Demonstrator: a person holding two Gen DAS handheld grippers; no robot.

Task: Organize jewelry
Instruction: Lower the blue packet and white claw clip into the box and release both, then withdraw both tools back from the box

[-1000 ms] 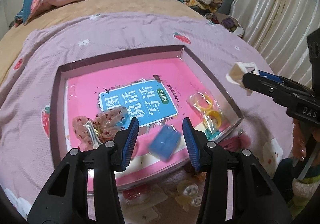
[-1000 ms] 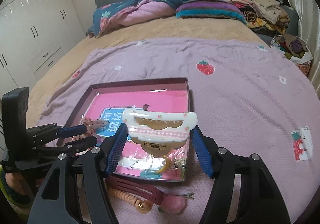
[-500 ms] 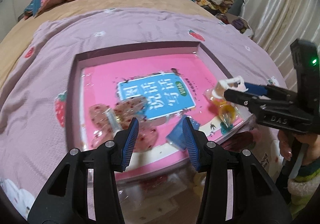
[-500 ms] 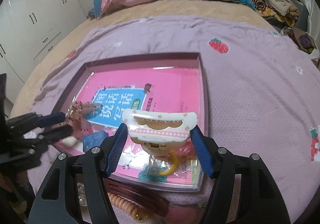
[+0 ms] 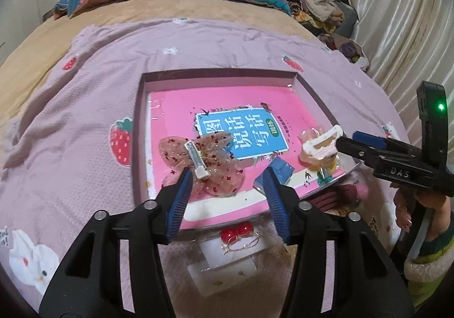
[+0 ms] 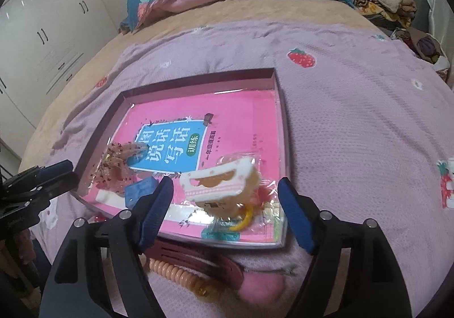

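Now the white hair claw (image 6: 218,186) lies loose between the right gripper's (image 6: 225,201) just-widened, released jaws, touching neither.

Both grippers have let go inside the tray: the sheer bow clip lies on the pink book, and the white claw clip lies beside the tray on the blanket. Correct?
Not quite. The white claw clip is not on the blanket; it lies inside the tray, on the bagged rings at the near corner of the pink book, as the right wrist view shows. The sheer bow clip does lie on the book, both grippers open.

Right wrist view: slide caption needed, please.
Right gripper open over the tray, hair claw just released onto the pink book.
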